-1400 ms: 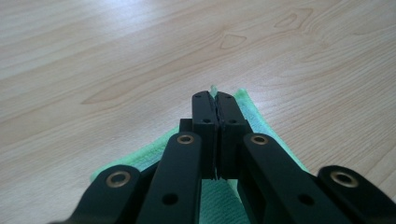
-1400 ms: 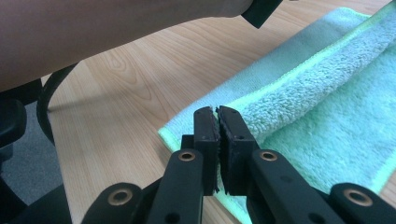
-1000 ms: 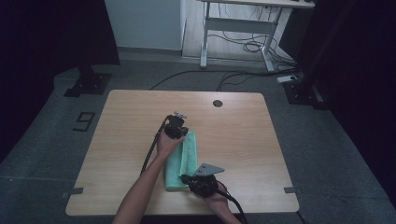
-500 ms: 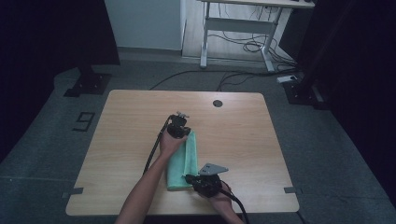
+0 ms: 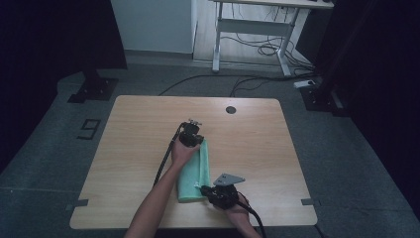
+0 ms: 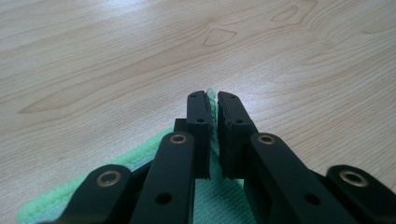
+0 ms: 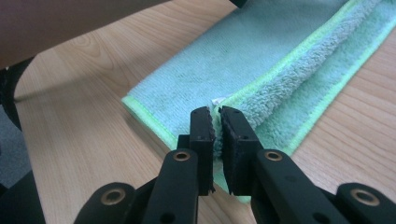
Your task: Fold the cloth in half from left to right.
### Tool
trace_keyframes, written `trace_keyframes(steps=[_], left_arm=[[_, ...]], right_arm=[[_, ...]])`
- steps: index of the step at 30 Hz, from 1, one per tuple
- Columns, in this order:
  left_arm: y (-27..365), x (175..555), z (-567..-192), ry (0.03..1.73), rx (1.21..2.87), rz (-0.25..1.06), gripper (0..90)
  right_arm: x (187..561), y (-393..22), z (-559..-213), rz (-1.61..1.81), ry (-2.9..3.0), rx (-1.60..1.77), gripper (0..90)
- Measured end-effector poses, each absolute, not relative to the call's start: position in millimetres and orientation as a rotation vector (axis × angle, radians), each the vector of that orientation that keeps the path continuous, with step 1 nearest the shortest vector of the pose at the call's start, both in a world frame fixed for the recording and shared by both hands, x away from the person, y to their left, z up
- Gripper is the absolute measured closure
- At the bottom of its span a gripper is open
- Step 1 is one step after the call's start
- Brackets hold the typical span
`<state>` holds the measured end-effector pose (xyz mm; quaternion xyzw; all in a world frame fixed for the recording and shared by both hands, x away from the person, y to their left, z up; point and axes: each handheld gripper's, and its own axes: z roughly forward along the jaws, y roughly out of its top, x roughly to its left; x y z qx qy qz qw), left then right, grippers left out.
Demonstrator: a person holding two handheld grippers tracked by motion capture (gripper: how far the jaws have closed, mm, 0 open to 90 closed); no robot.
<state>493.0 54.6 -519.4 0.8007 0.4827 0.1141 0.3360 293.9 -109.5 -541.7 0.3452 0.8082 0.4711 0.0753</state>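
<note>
Towel (image 5: pixel 194 171) folding looks mostly done: the green cloth lies as a long narrow strip near the front middle of the table (image 5: pixel 257 134), layers stacked with the fluffy edge running along its length. The left gripper (image 6: pixel 212 100) sits at the towel's far end and the right gripper (image 7: pixel 215 114) at its near end, each with its jaws nearly together and a thin bit of towel hem between them. Both have just been easing open, so I'd guess they're letting go. What's left is probably another fold across, or just backing off.
</note>
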Motion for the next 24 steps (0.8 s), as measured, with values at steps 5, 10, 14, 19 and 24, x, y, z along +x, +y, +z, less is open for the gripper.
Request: trace_keyframes(steps=[5,10,14,19,24], left_arm=[[52.6,491.0,-516.7,1.236,2.087,0.303,80.1],[56.0,485.1,-505.5,1.204,2.083,0.37,64.1],[62.3,479.2,-498.8,1.191,2.079,0.38,61.1],[73.0,470.8,-493.2,1.173,2.081,0.387,60.4],[82.0,464.3,-494.6,1.148,2.1,0.381,60.9]], right_arm=[[294.2,-113.4,-542.6,1.404,2.425,1.055,78.5],[291.5,-120.2,-541.6,1.359,2.409,1.071,61.9],[289.1,-129.4,-540.4,1.362,2.411,1.114,55.1],[285.6,-138.5,-533.9,1.366,2.362,1.121,51.4],[288.9,-134.3,-526.3,1.416,2.356,1.072,56.8]])
